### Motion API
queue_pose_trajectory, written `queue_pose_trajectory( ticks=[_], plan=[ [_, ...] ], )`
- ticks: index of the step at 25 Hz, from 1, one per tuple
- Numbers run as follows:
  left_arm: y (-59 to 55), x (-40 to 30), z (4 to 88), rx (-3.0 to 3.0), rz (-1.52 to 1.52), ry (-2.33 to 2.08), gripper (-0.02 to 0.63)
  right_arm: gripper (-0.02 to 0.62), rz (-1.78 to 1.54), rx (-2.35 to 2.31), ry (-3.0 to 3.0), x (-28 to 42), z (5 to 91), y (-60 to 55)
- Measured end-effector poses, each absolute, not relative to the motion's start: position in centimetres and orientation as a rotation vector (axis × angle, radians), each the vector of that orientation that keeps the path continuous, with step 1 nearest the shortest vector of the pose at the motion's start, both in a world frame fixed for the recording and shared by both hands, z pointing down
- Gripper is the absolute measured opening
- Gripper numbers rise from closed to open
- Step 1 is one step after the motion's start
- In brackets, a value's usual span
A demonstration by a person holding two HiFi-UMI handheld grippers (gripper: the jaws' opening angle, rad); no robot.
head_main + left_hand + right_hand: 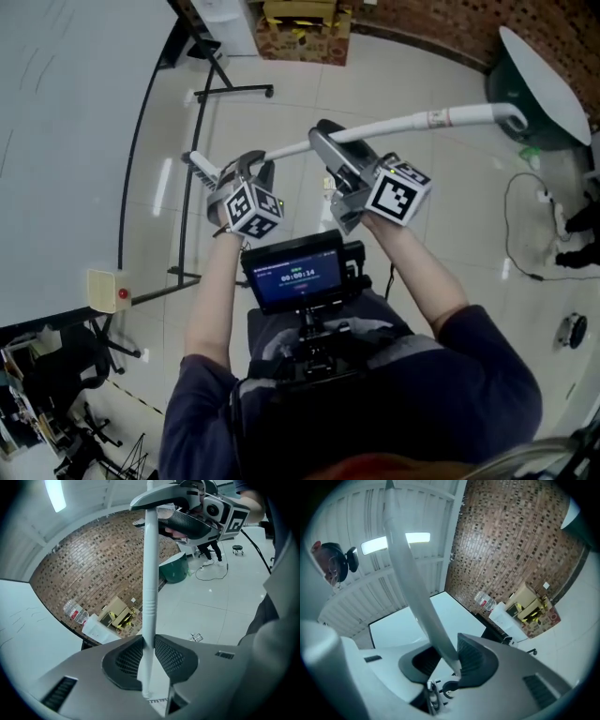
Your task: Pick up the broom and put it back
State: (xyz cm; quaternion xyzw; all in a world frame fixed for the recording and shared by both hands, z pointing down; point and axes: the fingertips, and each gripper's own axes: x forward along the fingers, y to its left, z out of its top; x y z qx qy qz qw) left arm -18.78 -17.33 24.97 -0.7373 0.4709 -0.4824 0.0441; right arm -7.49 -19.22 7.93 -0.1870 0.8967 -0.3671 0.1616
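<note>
The broom's white handle (431,118) runs nearly level across the head view, from a short end at the left to a curved tip at the upper right. No bristles show in any view. My left gripper (246,169) is shut on the handle near its left end. Along the same handle to the right, my right gripper (330,150) is also shut on it. In the left gripper view the handle (149,573) rises from between the pads of the left gripper (147,644) toward the right gripper (197,517). In the right gripper view the handle (405,559) slants up and left out of the right gripper (447,656).
A white table (66,141) fills the left side, with black stand legs (202,94) beside it. A cardboard box (300,28) sits by the brick wall. A dark green container with a white lid (534,84) and a floor cable (525,234) are at the right.
</note>
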Motion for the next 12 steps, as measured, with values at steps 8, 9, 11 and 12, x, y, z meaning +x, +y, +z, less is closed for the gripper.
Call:
queue_pose_trajectory(
  ticks=[8,9,11,12],
  plan=[
    [-16.3,-23.1,27.6,-2.374,-1.386,1.516,0.083,0.121,-0.997,-0.479,2.689,-15.2,8.5,-17.6],
    [-16.3,-23.7,27.7,-2.389,-1.364,1.519,0.083,0.121,-0.987,-0.485,2.699,-16.2,8.5,-17.4],
    [-16.3,-23.9,27.7,-2.401,-1.335,1.521,0.083,0.122,-0.978,-0.494,2.706,-16.8,8.4,-17.3],
    [-16.5,-23.8,27.6,-2.398,-1.326,1.525,0.083,0.123,-0.976,-0.495,2.708,-16.7,8.3,-17.3]
  ],
)
